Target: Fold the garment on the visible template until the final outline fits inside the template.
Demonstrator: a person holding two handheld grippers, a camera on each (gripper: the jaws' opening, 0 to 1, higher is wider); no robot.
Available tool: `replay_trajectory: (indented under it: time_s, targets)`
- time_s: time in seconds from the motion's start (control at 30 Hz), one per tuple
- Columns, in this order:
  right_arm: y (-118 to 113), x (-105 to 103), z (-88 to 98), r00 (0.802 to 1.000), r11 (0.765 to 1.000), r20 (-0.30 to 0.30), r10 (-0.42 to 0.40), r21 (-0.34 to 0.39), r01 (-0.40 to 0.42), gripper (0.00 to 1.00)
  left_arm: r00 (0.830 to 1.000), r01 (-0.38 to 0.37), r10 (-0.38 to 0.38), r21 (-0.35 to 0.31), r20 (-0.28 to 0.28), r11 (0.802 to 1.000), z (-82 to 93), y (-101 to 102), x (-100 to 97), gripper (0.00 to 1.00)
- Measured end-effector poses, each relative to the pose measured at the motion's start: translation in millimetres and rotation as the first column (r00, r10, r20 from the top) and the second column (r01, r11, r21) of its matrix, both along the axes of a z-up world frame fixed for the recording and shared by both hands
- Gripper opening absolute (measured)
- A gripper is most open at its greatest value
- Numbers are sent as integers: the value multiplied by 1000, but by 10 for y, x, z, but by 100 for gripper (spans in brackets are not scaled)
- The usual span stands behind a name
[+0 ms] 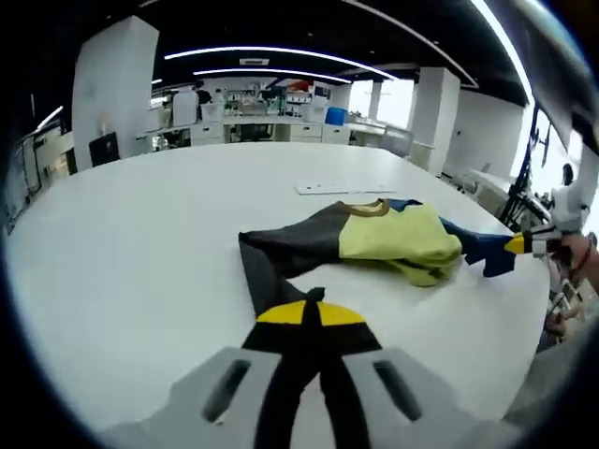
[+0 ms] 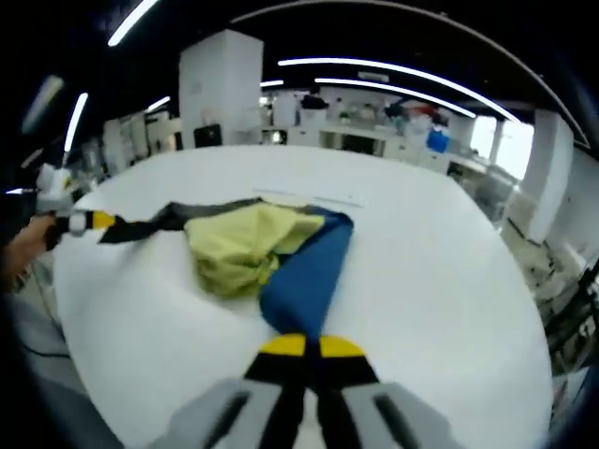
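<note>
A garment lies crumpled on the white table (image 1: pixel 131 253), with a yellow-green body (image 1: pixel 393 236), a dark grey sleeve (image 1: pixel 281 251) and a blue sleeve (image 1: pixel 482 245). My left gripper (image 1: pixel 312 304) is shut on the end of the dark sleeve, which runs straight from its jaws to the body. My right gripper (image 2: pixel 312 344) is shut on the end of the blue sleeve (image 2: pixel 309 267). Each gripper appears in the other's view, the right gripper (image 1: pixel 519 245) at the blue sleeve's tip and the left gripper (image 2: pixel 94 223) at the dark sleeve's (image 2: pixel 159 220) tip. The yellow-green body (image 2: pixel 239 245) is bunched between them.
A thin pale strip (image 1: pixel 342 188) lies flat on the table just beyond the garment, also seen as a faint strip (image 2: pixel 309 196) behind the collar. The table edge (image 1: pixel 524 327) curves close by. A person's hand (image 1: pixel 585 257) holds the right gripper. Desks and pillars stand far behind.
</note>
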State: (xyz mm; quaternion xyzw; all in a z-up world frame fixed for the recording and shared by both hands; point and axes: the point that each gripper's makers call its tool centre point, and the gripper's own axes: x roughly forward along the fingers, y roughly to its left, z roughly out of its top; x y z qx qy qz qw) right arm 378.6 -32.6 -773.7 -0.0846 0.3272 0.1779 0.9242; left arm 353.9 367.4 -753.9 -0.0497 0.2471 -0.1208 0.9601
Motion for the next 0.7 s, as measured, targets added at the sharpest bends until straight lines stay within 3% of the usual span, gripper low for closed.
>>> replay_trajectory:
  time_s: [0.1, 0.2, 0.33, 0.57, 0.7]
  targets:
    - [-118, 13, 24, 1000, 1000, 2, -25, -6, 25, 0, 1000, 2, -1, -79, 10, 997, 90, 43, -31, 0]
    - [-343, 73, 40, 998, 998, 2, -59, -25, 59, 0, 1000, 0, 1, -80, 17, 997, 104, 173, -36, 0]
    - [-586, 157, 39, 996, 994, 1, -90, -63, 89, 0, 999, -36, 37, -50, 17, 998, 160, 276, -83, 0]
    - [-987, 279, -16, 989, 984, -32, -141, -113, 137, 0, 995, -95, 95, -10, 13, 995, 94, 609, -112, 0]
    - [-1116, 362, -50, 988, 980, -45, -148, -144, 140, 0, 994, -108, 109, 53, -3, 993, 28, 755, -112, 0]
